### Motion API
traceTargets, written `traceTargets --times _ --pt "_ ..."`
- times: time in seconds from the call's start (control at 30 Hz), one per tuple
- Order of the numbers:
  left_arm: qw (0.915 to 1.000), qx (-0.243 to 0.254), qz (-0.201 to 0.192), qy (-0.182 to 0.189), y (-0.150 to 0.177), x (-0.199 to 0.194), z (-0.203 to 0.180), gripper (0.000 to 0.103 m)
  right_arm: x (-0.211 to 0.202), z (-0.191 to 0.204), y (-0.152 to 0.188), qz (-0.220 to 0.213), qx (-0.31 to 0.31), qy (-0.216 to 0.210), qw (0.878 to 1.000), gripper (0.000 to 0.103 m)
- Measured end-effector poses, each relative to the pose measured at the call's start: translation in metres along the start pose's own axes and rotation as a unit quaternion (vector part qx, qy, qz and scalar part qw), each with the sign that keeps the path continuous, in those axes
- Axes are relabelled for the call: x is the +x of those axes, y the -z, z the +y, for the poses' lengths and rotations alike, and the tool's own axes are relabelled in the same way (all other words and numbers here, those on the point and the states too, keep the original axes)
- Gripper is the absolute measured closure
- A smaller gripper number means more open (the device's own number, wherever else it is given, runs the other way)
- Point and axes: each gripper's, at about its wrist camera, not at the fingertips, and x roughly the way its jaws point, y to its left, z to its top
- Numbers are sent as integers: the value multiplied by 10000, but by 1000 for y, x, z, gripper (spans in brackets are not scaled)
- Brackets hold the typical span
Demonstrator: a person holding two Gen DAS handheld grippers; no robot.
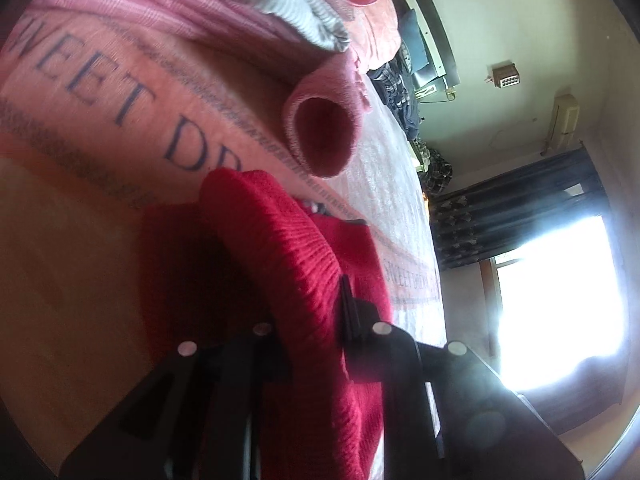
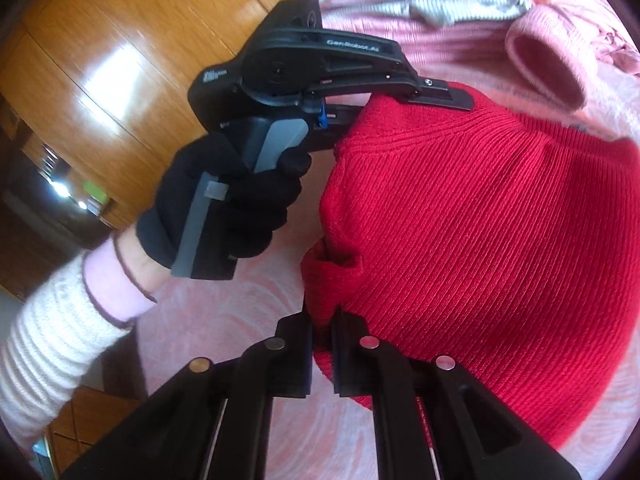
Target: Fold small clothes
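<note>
A red ribbed knit garment [image 2: 488, 240] lies on a pink bedsheet [image 2: 224, 312], with its left edge lifted. My right gripper [image 2: 323, 336] is shut on a fold of that edge, low in the right wrist view. My left gripper [image 2: 438, 101], held by a black-gloved hand [image 2: 224, 208], clamps the garment's far corner; its lower finger is hidden behind the knit. In the left wrist view the red knit garment [image 1: 288, 248] bunches thickly between the fingers of my left gripper [image 1: 314, 326].
A pink sleeve cuff [image 1: 320, 136] and a grey striped cloth [image 1: 288, 4] lie just beyond the garment on the printed sheet [image 1: 120, 92]. A wooden cabinet [image 2: 120, 60] stands beside the bed. A bright window [image 1: 560, 304] and a dark curtain [image 1: 516, 204] are across the room.
</note>
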Motion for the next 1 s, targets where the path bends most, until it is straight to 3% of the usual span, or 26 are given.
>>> traceTargets --times 0.07,0.13,0.3,0.43,0.6,0.73,0.83,0.97,1.0 --pt "9999 -56 13 -128 4 7 17 89 14 0 4 136 -64 200 9997 96" --pt "9998 -135 -5 -136 5 12 30 87 26 -2 9 258 -21 229 9994 85" --pt "9990 -392 -200 -28 1 9 43 81 17 -6 19 169 33 -189 9997 65" --pt "9988 -371 -334 -29 -5 4 35 81 -24 -21 30 -146 224 -298 9992 64" --pt "9986 -194 -487 4 -11 5 16 81 -68 -58 45 -567 602 561 9950 63" --pt "9971 -482 -449 -384 -8 12 37 88 -64 -82 57 -317 1073 587 9920 65" --pt "9965 -637 -508 -187 -3 10 49 88 -56 -88 64 -292 966 694 9925 65" --pt "9967 -462 -469 -482 -2 2 34 82 -63 -94 65 -334 1076 526 9922 64" --pt "9965 -361 -447 -601 0 -2 27 76 -66 -95 66 -356 1112 486 9920 64"
